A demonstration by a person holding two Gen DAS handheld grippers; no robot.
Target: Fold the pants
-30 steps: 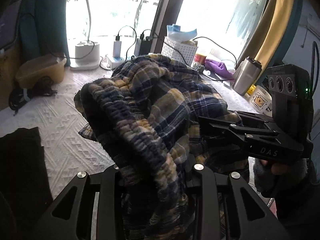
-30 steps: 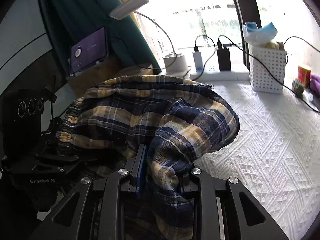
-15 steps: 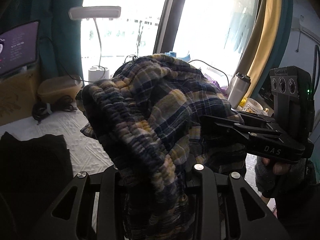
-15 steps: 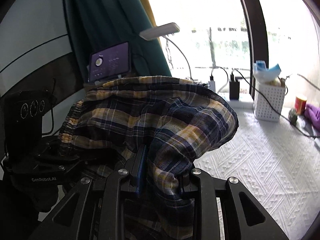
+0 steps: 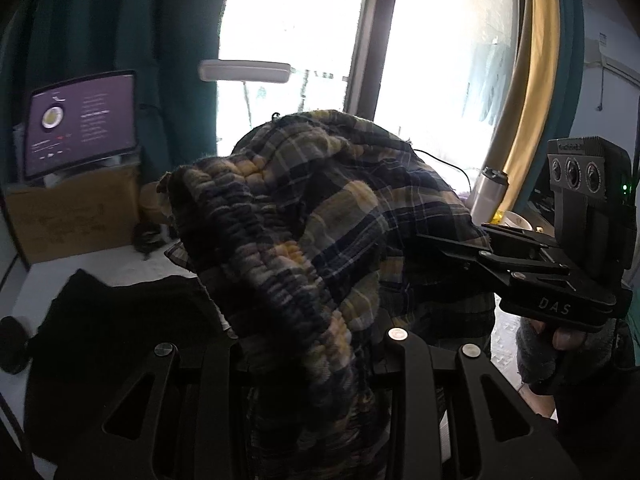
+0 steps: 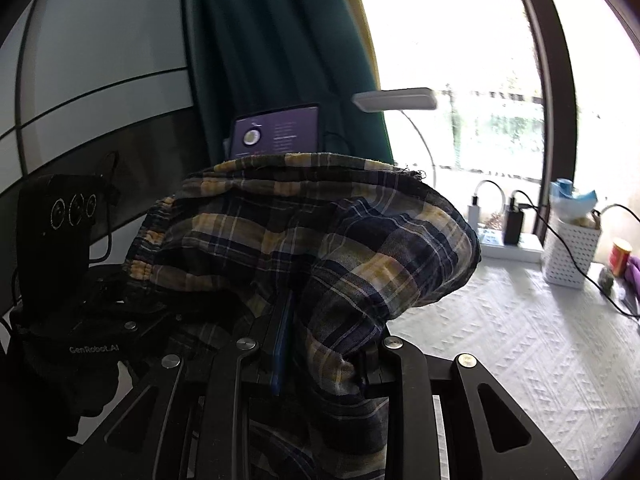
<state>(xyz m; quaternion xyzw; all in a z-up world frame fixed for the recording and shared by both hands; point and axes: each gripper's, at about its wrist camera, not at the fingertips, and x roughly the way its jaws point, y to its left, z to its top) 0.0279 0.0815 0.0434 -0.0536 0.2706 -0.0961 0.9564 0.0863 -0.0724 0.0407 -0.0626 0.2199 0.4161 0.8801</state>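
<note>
A bright window (image 6: 480, 120) with a dark frame fills the background, teal curtains (image 6: 272, 60) hanging beside it, above a table covered by a white textured cloth (image 6: 520, 340). At the far edge of that cloth stands a white perforated basket (image 6: 570, 256) with blue and white items sticking out of its top; a power strip (image 6: 508, 246) with chargers lies beside it, and a small red tin (image 6: 621, 256) sits on the basket's other side. A lit tablet (image 5: 82, 122) rests on a cardboard box (image 5: 76, 216), near a white desk lamp (image 5: 245, 71). A black garment (image 5: 120, 320) lies on the table at lower left.

The plaid pants (image 5: 320, 216) are held up off the table between both tools. The left gripper (image 5: 316, 344) is clenched on the gathered elastic waistband, fabric bunched between its fingers. The right gripper (image 6: 320, 356) is clamped on a fold of the plaid cloth, held level and pointing toward the window
</note>
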